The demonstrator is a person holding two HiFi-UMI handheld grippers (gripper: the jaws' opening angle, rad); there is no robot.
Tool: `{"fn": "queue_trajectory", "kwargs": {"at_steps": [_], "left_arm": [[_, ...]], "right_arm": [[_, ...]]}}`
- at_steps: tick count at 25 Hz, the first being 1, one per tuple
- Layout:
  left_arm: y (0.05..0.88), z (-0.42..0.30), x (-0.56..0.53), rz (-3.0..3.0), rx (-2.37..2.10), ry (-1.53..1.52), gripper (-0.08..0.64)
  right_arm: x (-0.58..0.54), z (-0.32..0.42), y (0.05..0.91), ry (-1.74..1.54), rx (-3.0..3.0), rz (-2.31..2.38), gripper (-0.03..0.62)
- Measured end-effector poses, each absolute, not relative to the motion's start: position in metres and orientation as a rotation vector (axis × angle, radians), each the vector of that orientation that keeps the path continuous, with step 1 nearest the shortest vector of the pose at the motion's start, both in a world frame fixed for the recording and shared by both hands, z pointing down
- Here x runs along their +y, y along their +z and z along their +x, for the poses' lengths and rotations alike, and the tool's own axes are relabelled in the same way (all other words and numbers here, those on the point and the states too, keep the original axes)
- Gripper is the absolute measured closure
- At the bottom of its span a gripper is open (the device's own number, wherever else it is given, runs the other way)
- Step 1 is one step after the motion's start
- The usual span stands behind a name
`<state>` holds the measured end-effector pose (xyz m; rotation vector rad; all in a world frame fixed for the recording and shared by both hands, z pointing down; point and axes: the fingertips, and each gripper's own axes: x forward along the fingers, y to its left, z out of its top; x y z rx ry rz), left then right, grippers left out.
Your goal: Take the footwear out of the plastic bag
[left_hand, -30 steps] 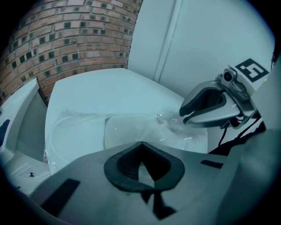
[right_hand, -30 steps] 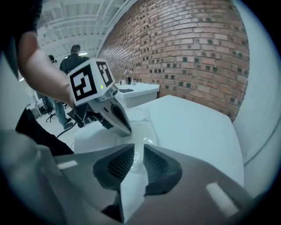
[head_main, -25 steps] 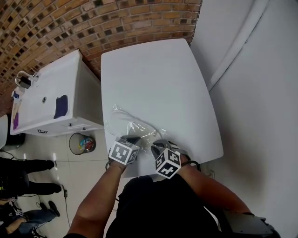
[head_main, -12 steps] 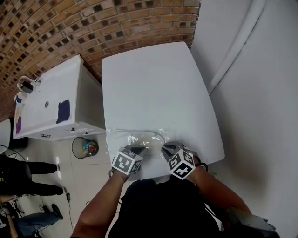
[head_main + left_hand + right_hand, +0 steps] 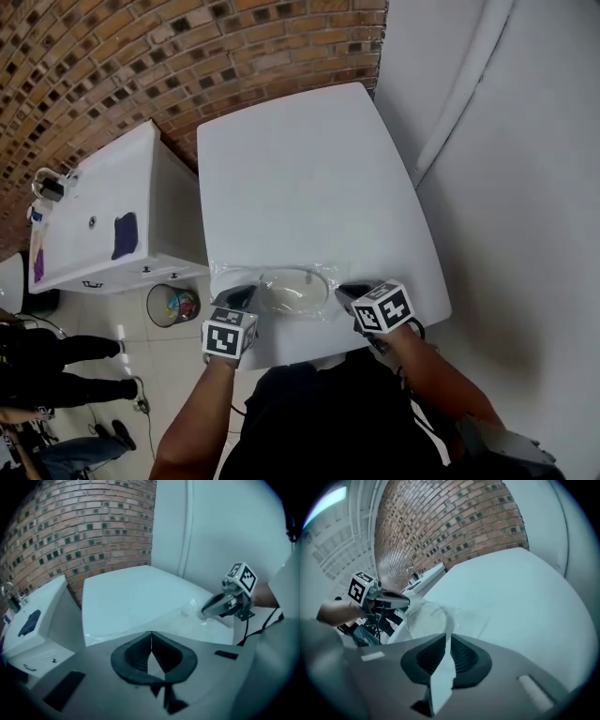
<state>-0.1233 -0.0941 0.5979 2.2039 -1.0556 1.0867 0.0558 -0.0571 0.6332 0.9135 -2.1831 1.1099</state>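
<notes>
white table (image 5: 309, 178) | cabinet (image 5: 98, 220) beside it | bin (image 5: 170, 305) on floor | brick wall (image 5: 141, 56)

My plastic bag (image 5: 274, 286) is clear and crinkled, and lies flat along the near edge of the white table, drawn out left to right. Through the film I see the footwear (image 5: 295, 289) as a pale, long oval shape inside, lying lengthwise; I can't make out more of it. The bag's right end runs as a strip of film between the closing jaws of my right gripper (image 5: 345, 292). Its left end reaches my left gripper (image 5: 239, 297), whose jaws are together.
</notes>
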Motion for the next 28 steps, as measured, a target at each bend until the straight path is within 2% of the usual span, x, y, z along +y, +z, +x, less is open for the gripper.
{"fn": "queue_trajectory", "kwargs": {"at_steps": [6,10,18,21,28], "left_arm": [[0.616,-0.173,-0.098,2.032,-1.150,1.160,0.552],[0.634,-0.176,-0.094,2.001,-1.117,1.166,0.552],[0.641,-0.180,-0.094,1.944,-1.047,0.975,0.552],[0.642,-0.179,-0.094,1.931,-1.019,0.940,0.554],[0.643,-0.179,-0.094,1.946,-0.991,0.893,0.554]], "right_arm": [[-0.058,0.044,0.644,1.187,-2.151,0.839,0.554],[-0.060,0.037,0.643,1.278,-2.174,0.823,0.538],[-0.064,0.041,0.637,1.462,-2.215,0.800,0.505],[-0.065,0.041,0.633,1.586,-2.237,0.786,0.450],[-0.070,0.023,0.642,1.676,-2.195,0.759,0.446]]}}
